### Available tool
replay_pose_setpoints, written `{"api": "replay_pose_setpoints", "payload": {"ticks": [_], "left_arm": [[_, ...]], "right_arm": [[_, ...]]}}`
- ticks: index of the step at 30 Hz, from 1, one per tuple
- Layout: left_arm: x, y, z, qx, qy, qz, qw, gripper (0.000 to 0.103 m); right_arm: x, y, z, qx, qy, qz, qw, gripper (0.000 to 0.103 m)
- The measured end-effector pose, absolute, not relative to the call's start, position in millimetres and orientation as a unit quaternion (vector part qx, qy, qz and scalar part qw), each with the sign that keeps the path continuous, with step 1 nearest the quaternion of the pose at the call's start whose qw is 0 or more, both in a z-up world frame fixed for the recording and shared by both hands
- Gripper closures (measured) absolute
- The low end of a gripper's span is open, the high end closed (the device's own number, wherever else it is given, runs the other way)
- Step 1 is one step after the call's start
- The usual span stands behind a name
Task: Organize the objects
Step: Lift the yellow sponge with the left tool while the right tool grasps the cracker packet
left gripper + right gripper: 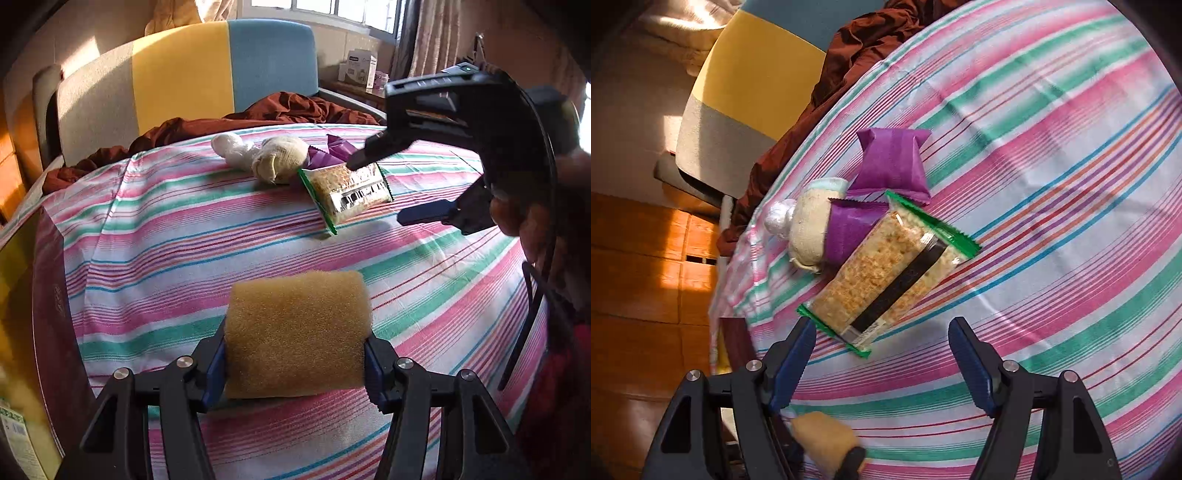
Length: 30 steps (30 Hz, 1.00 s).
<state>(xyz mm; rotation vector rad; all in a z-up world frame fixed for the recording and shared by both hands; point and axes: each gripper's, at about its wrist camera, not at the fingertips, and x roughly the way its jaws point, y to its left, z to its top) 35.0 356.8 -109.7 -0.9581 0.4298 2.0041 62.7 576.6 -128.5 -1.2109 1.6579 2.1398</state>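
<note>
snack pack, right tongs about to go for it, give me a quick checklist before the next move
1. Right tongs open: ok, nothing between the pads.
2. Snack pack within the opening: not ok, only its near end sits by the left finger; most of it lies ahead.
3. Pack free to lift: not ok, its far end rests on a purple packet beside the plush toy.
4. Left tongs holding the sponge: ok, clamped on both sides.
5. Tongs apart from each other: ok in the left wrist view.
6. Bedsheet flat under the pack: ok.
</note>
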Motion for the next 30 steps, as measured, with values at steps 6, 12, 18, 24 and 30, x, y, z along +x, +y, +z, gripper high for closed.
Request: {"api": "replay_pose_setpoints", "payload": {"ticks": [6,12,18,24,30], "left_arm": [[30.7,358.6,-113.9,-0.376,0.162,0.805,0.429,0.042],[30.8,358.1,-115.6,-0.376,0.159,0.805,0.430,0.042],[32.0,355.3,-115.4,-0.377,0.151,0.804,0.434,0.041],[29.5,353.3,-115.1,-0.379,0.142,0.802,0.439,0.040],[29.7,352.9,-114.8,-0.378,0.147,0.803,0.436,0.040]], "right_arm": [[49.9,577.2,-135.6,-0.377,0.593,0.705,0.091,0.021],[30.5,574.3,-130.5,-0.385,0.555,0.724,0.139,0.021],[19.6,560.8,-113.8,-0.470,0.416,0.755,0.190,0.051],[33.0,525.6,-98.3,-0.598,0.185,0.758,0.183,0.056],[44.8,515.3,-117.4,-0.613,0.184,0.746,0.184,0.047]]}}
